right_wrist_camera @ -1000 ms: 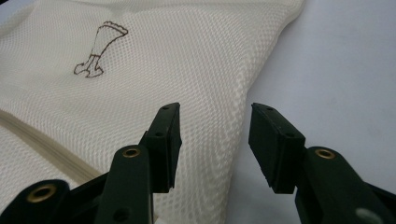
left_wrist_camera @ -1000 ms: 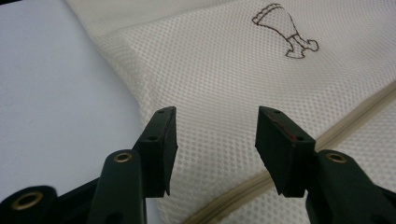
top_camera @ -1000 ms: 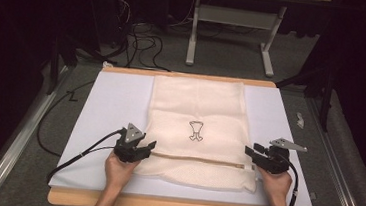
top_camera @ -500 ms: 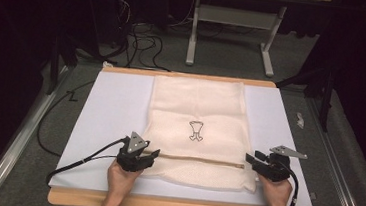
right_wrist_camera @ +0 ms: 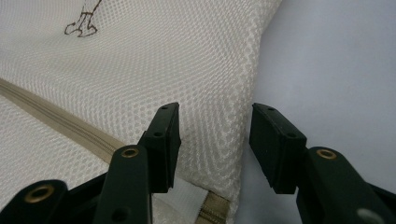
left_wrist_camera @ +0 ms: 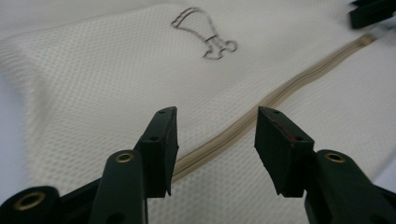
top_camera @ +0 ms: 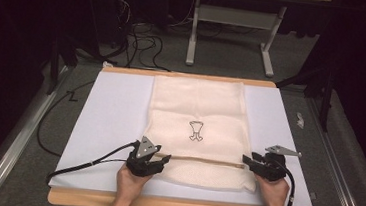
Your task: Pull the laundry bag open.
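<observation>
High view shows the cream mesh zip bag (top_camera: 197, 129) flat on the white table (top_camera: 110, 111), left gripper (top_camera: 162, 160) and right gripper (top_camera: 246, 161) at its tan zipper's (top_camera: 201, 160) ends. Gripper views reveal both jaws parted, holding nothing, straddling the bag's mesh.

Left gripper (top_camera: 162, 160): moved from the left edge of the mesh bag (top_camera: 197, 114) toward the counter's (top_camera: 110, 106) near edge and slightly inward; it now sits at the left end of the zipper (top_camera: 201, 160), jaws apart. Right gripper (top_camera: 247, 160): shifted a little toward the near edge, jaws apart over the bag's right edge at the zipper's end. The person's hands drew back accordingly.
</observation>
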Available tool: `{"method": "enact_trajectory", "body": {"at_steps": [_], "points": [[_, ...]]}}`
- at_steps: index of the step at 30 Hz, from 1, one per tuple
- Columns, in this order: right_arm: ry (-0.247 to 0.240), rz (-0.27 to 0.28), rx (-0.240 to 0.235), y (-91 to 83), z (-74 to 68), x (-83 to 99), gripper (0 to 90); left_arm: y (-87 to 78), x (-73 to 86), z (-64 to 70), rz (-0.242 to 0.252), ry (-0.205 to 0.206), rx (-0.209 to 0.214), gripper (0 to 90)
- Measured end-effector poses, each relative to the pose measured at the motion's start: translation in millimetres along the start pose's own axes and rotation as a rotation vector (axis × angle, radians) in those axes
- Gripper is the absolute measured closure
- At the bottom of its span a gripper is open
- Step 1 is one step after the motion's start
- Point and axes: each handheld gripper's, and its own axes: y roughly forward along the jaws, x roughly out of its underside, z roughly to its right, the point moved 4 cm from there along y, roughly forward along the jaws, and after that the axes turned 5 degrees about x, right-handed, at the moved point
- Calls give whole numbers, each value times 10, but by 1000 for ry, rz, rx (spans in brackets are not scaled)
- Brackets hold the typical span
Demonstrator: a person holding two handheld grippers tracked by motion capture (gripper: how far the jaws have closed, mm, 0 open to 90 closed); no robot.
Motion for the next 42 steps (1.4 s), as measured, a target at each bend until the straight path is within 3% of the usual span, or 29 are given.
{"method": "enact_trajectory", "body": {"at_steps": [1, 3, 7, 9, 10, 12, 15, 18, 21, 22, 31, 32, 36, 38, 40, 42], "points": [[0, 0, 0, 0, 0, 0, 534, 0, 0, 0, 0, 0, 0, 490], [-9, -6, 1, 6, -8, 5, 532, 45, -35, 60, -20, 40, -24, 491], [-42, -17, 15, 12, -28, 2, 539, 183, -134, 216, -32, 84, 15, 490], [-90, -18, 47, 16, -57, 10, 557, 256, -195, 278, -37, 95, 34, 488], [-131, -25, 89, 18, -99, 15, 583, 294, -227, 306, -42, 93, 44, 483], [-138, -32, 101, 18, -115, 13, 605, 356, -289, 368, -49, 105, 63, 482], [-143, -44, 84, 17, -130, 3, 682, 444, -379, 442, -57, 119, 87, 477], [-159, -43, 57, 14, -124, 1, 821, 528, -453, 488, -69, 120, 109, 473], [-164, -42, 41, 14, -123, 1, 851, 602, -508, 539, -72, 133, 119, 476], [-142, -39, 19, 10, -101, -1, 873, 658, -535, 574, -74, 121, 143, 477], [-121, -5, -42, -80, -57, -58, 881, 857, -604, 743, -95, 134, 197, 486], [-117, 5, -48, -113, -65, -76, 881, 880, -626, 803, -57, 167, 188, 518], [-119, 19, -60, -141, -66, -86, 881, 935, -639, 837, -23, 123, 232, 538], [-111, 19, -71, -168, -64, -94, 881, 987, -620, 850, -42, 111, 243, 546], [-126, 36, -75, -206, -76, -117, 882, 1049, -598, 946, -69, 154, 251, 552], [-132, 43, -76, -225, -84, -133, 882, 1088, -604, 985, -66, 149, 263, 556]]}}
